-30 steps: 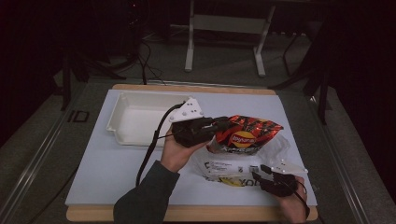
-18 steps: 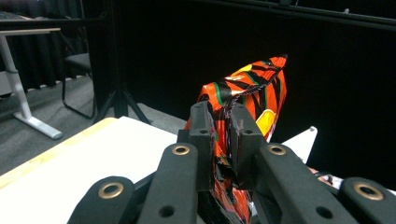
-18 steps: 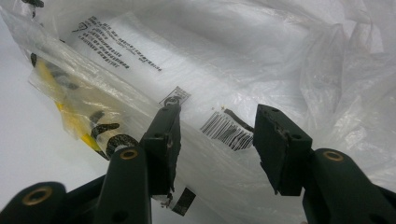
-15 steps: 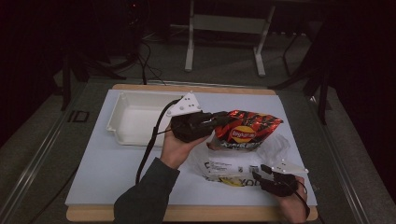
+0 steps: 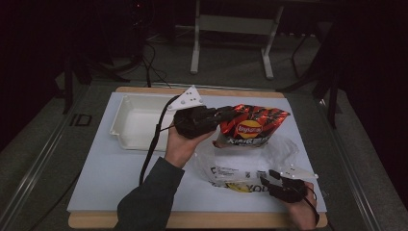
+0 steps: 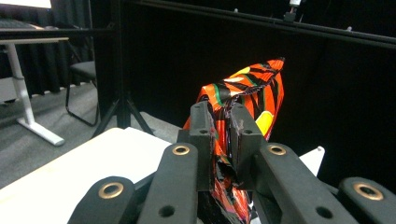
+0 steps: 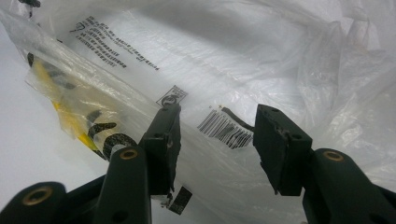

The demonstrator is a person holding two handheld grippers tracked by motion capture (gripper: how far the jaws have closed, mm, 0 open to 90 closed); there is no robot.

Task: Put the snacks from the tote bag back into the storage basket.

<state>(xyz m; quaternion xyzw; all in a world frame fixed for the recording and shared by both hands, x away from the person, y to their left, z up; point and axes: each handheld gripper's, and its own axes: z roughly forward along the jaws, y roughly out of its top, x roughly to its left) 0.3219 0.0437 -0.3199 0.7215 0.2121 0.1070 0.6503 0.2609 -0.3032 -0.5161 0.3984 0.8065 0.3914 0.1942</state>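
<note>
At frame centre, red crinkled foil crisp packet (image 5: 252, 126) held off surface, clamped in left gripper (image 5: 225, 115). Lower right, right gripper (image 5: 267, 178) jaws apart around clear printed plastic bag (image 5: 240, 163), lying on white surface (image 5: 110, 168).

My left gripper (image 6: 221, 135) is black with brass-coloured rivets, and it pinches a chip bag (image 5: 252, 126) of red with black stripes, green edging and a yellow patch. The plastic bag (image 7: 243, 70) before my black right gripper (image 7: 217, 140) is clear-white with black print, a barcode and yellow-and-black lettering. The tray (image 5: 126, 130) is white on a pale table sheet (image 5: 110, 173).
</note>
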